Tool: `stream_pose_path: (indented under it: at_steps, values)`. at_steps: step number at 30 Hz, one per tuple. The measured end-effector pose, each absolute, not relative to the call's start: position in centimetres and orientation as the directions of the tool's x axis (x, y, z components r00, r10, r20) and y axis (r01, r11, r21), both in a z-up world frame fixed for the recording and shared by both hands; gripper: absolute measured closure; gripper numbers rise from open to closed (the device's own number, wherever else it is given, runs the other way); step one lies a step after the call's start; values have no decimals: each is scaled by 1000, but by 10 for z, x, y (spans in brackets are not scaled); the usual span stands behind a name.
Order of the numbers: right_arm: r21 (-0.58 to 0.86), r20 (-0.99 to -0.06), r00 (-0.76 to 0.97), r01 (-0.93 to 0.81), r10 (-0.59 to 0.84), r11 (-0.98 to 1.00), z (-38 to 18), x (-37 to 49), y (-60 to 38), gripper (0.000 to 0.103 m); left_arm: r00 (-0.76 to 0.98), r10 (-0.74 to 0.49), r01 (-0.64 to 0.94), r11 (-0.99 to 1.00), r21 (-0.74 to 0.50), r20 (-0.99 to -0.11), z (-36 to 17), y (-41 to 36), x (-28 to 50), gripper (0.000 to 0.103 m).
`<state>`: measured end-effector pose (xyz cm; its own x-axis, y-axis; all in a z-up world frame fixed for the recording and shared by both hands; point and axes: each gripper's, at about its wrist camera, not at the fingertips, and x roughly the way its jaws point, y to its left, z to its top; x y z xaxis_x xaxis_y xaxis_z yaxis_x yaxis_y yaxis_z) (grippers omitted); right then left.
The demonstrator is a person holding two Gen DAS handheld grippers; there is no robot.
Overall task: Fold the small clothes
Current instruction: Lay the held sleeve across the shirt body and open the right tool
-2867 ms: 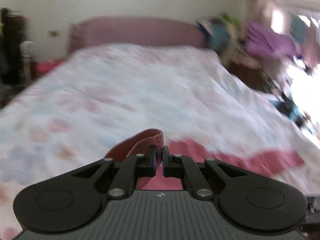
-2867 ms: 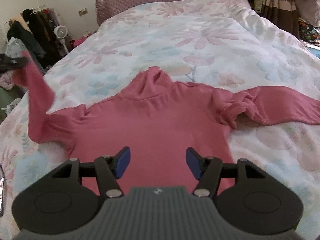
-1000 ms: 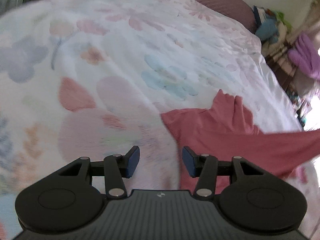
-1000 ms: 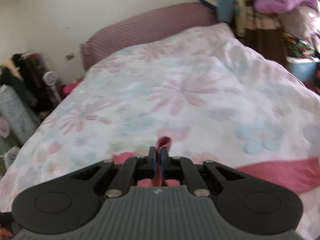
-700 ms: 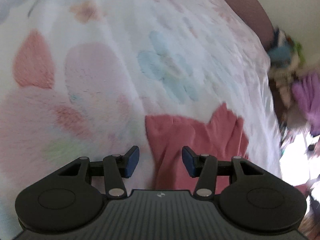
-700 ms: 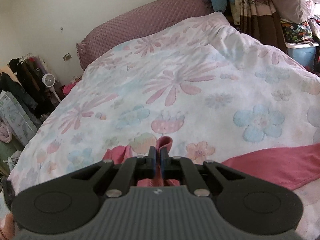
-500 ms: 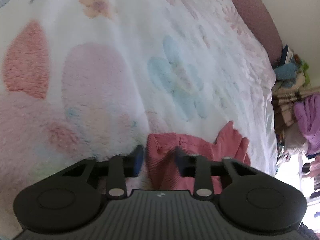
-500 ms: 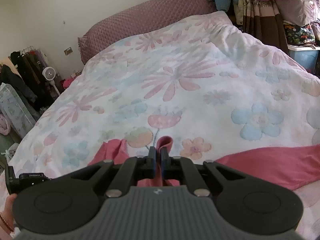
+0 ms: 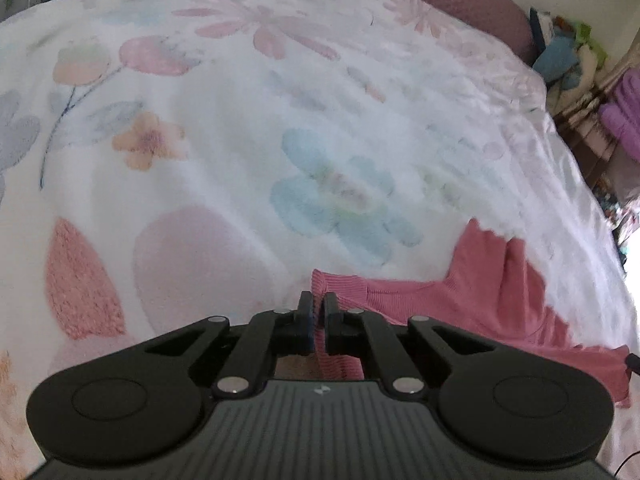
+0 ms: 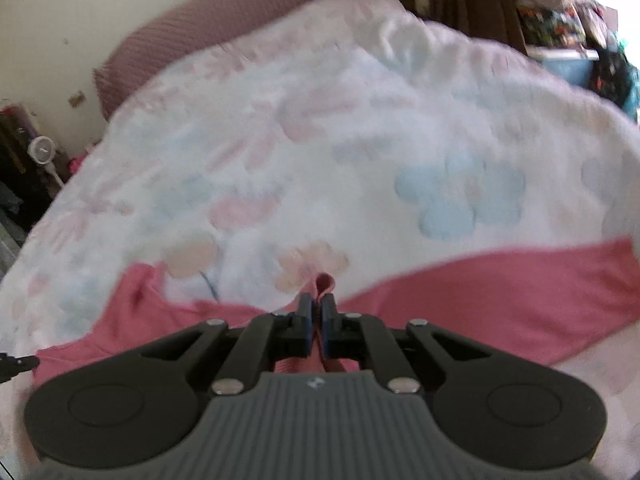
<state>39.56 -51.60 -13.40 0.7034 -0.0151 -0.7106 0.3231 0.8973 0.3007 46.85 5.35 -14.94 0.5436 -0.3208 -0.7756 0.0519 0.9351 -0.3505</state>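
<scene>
Floral bedspread (image 9: pixel 248 128); both grippers (image 9: pixel 316 312) (image 10: pixel 316 316) pinch the pink sweater (image 9: pixel 472 280).

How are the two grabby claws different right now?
The left gripper pinches a flat ribbed edge of the pink top, while the right gripper pinches a raised fold of it. The left view is sharp; the right view is blurred. Both are black with blue pads, shut on the top.

Pink top (image 9: pixel 472 292): ribbed knit cloth, matt. Floral blanket (image 9: pixel 280 140): fluffy fleece cloth, soft nap, slight sheen on folds. Left gripper (image 9: pixel 315 312) and right gripper (image 10: pixel 315 316): matt black plastic, ribbed grey housing, shiny metal screws. Mauve headboard (image 10: pixel 224 20): dimpled padded fabric, matt.
</scene>
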Motion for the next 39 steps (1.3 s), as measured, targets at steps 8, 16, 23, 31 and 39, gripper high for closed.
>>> stream_pose_path:
  at_steps: [8,16,23,31,39]
  values:
    - [418,-626,776,254,74,872,-116,390,-492,103,578,-303,79,945,-318,-757,-137,59,442,75]
    - [523,-668,701,203,250,828,-137,434,-421,103,571,-358,130,928,-348,-739,-113,60,413,68]
    - [640,-664,648,233,373,732,-171,431,-413,58,565,-359,152,930,-334,-743,-104,64,401,59]
    - [421,-754,615,182,231,888,-157,416,-417,84,535,-381,129,919,-372,-754,-117,55,399,59]
    - [251,-788,591,52,173,967,-167,369,-405,87,516,-353,198,936,-292,-781,-119,36,386,59]
